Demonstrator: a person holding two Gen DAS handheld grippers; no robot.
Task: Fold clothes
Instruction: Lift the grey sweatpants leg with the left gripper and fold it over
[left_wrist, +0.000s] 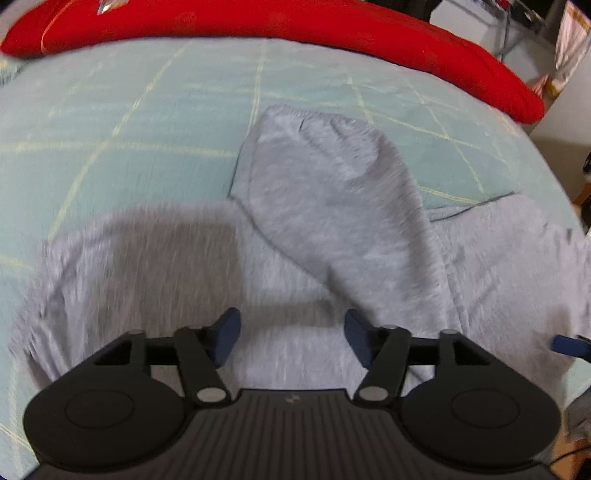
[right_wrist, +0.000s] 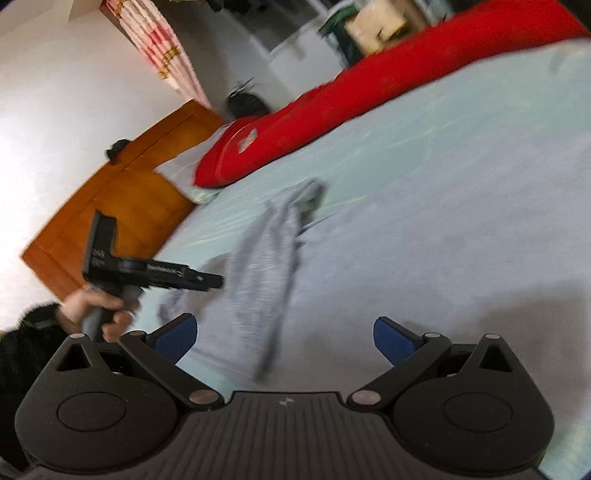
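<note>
- One grey garment (left_wrist: 332, 206), spread on the near half of the bed (left_wrist: 129, 122).
- One sleeve (right_wrist: 266, 251) of it folded over.
- One red pillow (left_wrist: 258, 22), long, lying along the bed's far edge.
- Two grippers of mine: the left gripper (left_wrist: 291, 334) and the right gripper (right_wrist: 284, 338), each with two blue pads.
- One wooden headboard (right_wrist: 122, 192) at the bed's end.
- One hand (right_wrist: 98, 308) of mine in view.
</note>
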